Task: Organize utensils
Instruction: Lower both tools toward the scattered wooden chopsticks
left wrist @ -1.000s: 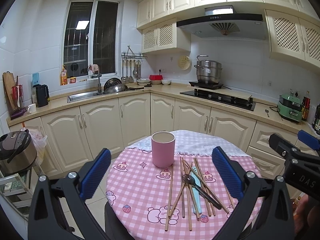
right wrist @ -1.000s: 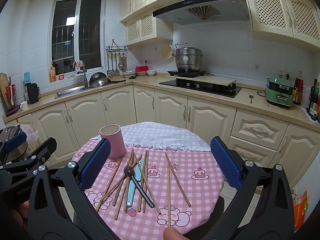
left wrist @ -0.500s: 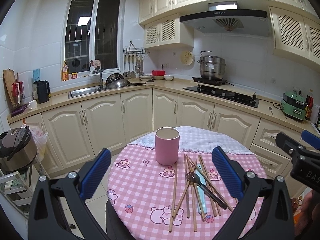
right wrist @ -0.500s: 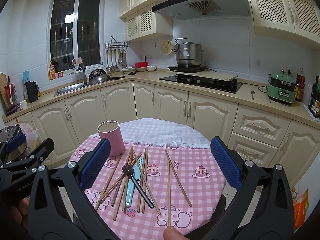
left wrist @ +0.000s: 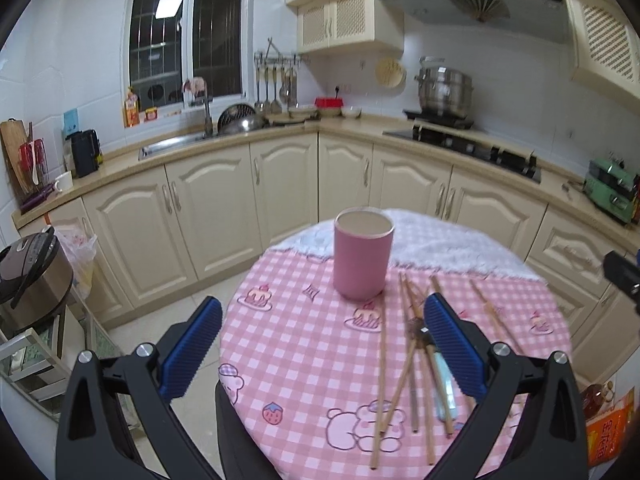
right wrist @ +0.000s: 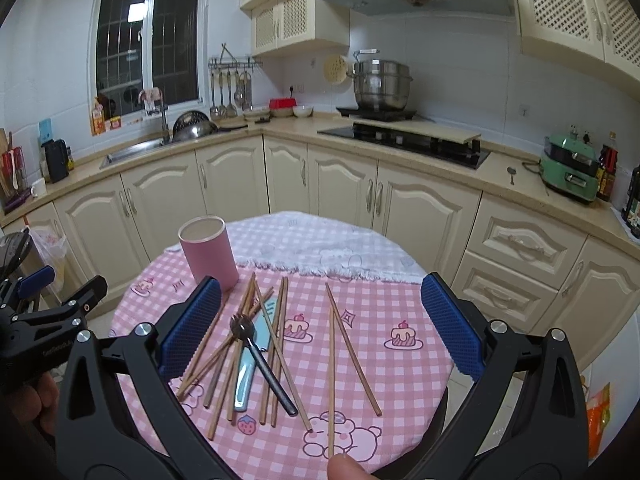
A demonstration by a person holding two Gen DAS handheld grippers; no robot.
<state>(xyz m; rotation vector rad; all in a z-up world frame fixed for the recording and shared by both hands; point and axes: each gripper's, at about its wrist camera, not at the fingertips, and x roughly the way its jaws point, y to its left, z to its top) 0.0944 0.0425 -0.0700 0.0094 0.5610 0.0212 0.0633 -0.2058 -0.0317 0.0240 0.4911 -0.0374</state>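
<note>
Item: pink cup [left wrist: 363, 258], upright and apparently empty, stood at the far left of the round table [right wrist: 404, 312]. Item: wooden chopsticks [right wrist: 276, 344], scattered flat just right of the cup, some crossed over a pale blue utensil [right wrist: 250, 364] and a dark-handled spoon [right wrist: 260, 358]. Left gripper [left wrist: 320, 352] and right gripper [right wrist: 316, 328] were both spread wide and held nothing.

Handling advice: an outlying stick, such as the separate pair [right wrist: 340, 344], would best be taken first, pinched near one end, tilted upright and lowered into the cup.

The whole pile was shown only in the right wrist view; in the left, part was hidden behind a pad [left wrist: 452, 344], though the cup's interior was better seen.
</note>
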